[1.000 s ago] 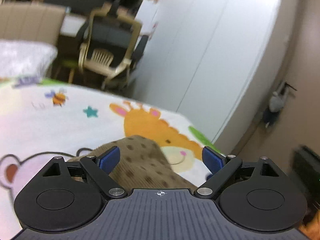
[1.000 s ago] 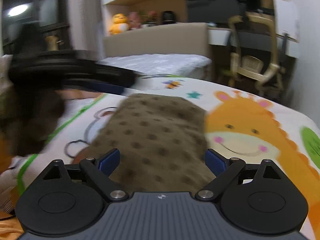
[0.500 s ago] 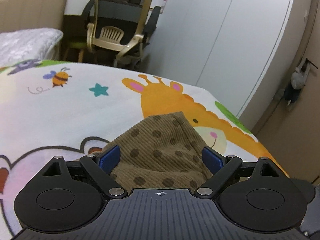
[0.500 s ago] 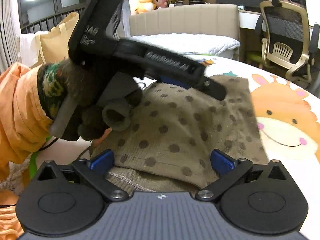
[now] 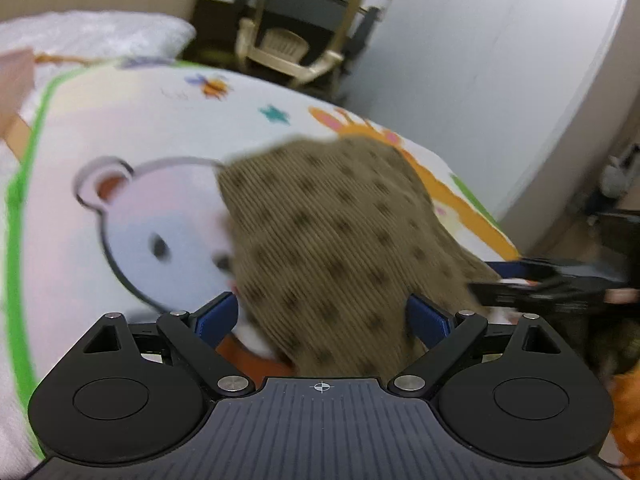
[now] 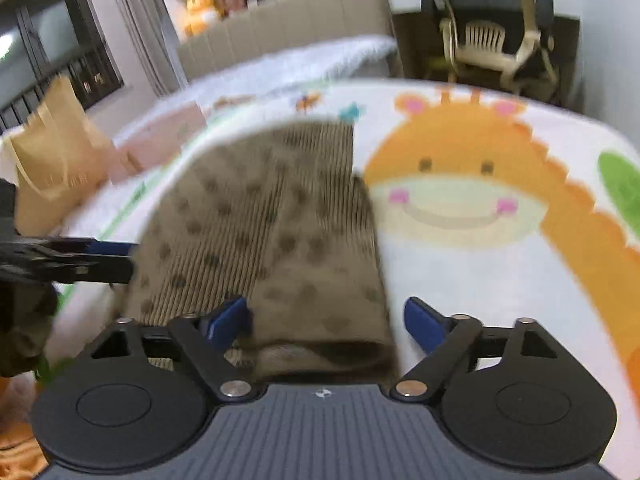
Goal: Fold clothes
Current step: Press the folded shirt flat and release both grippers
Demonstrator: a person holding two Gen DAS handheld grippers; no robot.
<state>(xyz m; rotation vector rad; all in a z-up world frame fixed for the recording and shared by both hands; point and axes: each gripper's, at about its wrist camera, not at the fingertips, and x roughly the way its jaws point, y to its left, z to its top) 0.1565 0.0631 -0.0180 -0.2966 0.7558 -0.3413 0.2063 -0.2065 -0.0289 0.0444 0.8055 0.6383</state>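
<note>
Corduroy garment (image 6: 288, 216) edge between apart jaws, right gripper (image 6: 326, 316) just narrowing | left gripper (image 5: 322, 314) wide

Both fisheye views are evenly lit indoors, motion-blurred throughout, and curved at the edges; the black mounts stay sharp.

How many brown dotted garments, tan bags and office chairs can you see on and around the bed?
brown dotted garment: 1
tan bag: 1
office chair: 1
Total: 3
</note>
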